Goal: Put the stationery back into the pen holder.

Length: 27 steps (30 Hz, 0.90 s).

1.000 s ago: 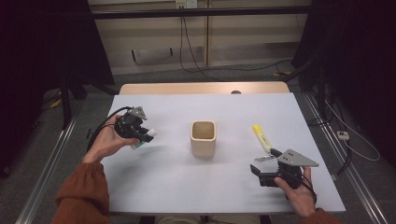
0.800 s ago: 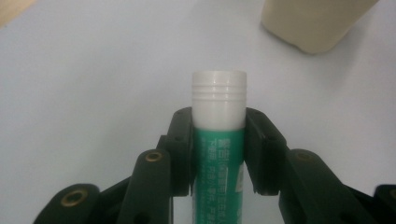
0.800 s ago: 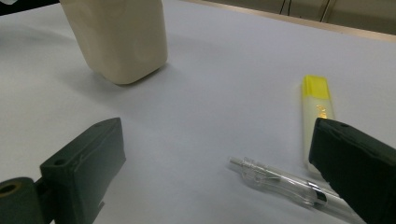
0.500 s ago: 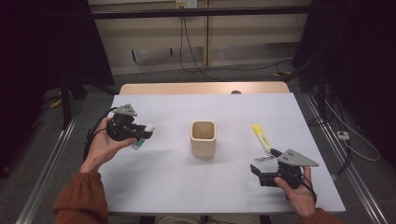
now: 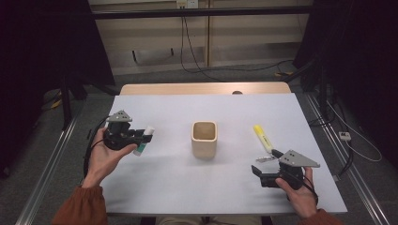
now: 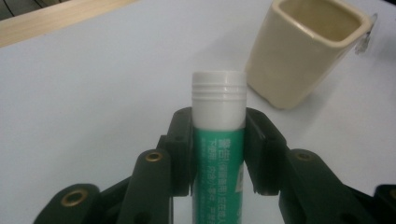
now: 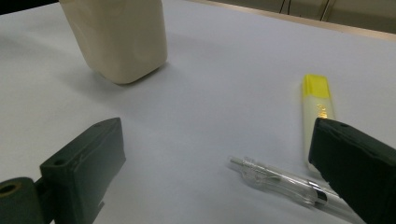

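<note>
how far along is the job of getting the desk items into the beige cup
Done: nothing shows inside the square beige ceramic cup. In hand: the left gripper is shut on the green glue stick with a white cap, short of the cup. Left: the yellow highlighter and clear pen lie on the white table by the open right gripper.

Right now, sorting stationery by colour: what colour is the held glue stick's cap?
White, clearest in the left gripper view: cap.

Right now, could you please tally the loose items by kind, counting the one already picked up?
Glue stick: 1, gripped in the left tool
Cream cup: 1
Yellow highlighter: 1
Clear pen: 1
Total: 4
</note>
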Motion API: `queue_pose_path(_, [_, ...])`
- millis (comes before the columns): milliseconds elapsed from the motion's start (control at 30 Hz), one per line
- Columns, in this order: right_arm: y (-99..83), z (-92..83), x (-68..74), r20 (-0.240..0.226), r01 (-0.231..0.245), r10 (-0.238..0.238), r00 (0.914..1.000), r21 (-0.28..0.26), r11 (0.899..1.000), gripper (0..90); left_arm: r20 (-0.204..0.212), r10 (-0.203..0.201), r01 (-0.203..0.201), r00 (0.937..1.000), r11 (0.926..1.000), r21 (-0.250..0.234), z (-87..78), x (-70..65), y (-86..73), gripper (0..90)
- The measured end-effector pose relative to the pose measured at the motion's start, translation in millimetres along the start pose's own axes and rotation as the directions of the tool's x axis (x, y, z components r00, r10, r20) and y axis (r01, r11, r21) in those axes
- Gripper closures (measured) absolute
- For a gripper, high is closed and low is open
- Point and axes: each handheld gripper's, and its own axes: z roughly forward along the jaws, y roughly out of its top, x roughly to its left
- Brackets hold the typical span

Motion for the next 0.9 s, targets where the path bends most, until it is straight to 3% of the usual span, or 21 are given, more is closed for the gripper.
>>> queue_pose_path(133, [0.0,-0.2,-0.1,0.001,-0.003,0.003,1.0000,0.000,1.000,3.2,-0.019,-0.024,0.022,0.9995,0.9982,-0.056,-6.3,-10.7,-0.8,65.9])
queue_pose_path(200, [0.1,0.0,0.0,0.001,-0.002,0.002,1.0000,-0.002,1.000,3.2,-0.007,-0.046,0.045,0.9989,0.9958,-0.080,-8.4,-15.6,-0.1,65.9])
queue_pose_path(433, [0.1,-0.3,0.2,0.002,-0.003,0.003,1.0000,-0.005,1.000,3.2,-0.005,-0.057,0.055,0.9984,0.9878,-0.145,-4.4,-30.9,4.3,65.9])
queue_pose_path(733, [0.0,-0.1,0.5,0.000,-0.003,0.003,1.0000,-0.007,1.000,3.2,-0.004,0.014,-0.014,0.9999,0.9756,-0.219,4.2,-44.2,10.9,65.9])
queue_pose_path(800, [0.1,-0.1,0.5,0.001,-0.004,0.004,1.0000,-0.008,1.000,3.2,-0.024,0.046,-0.050,0.9987,0.9707,-0.235,6.5,-47.9,13.1,65.9])
queue_pose_path(867, [0.1,-0.3,0.5,0.002,-0.004,0.004,1.0000,-0.008,1.000,3.2,-0.014,0.042,-0.044,0.9990,0.9689,-0.244,9.2,-49.7,15.5,65.9])
queue_pose_path(900, [0.1,-0.3,0.4,0.002,-0.003,0.003,1.0000,-0.008,1.000,3.2,-0.036,0.041,-0.049,0.9985,0.9677,-0.248,10.9,-50.6,16.7,65.9])
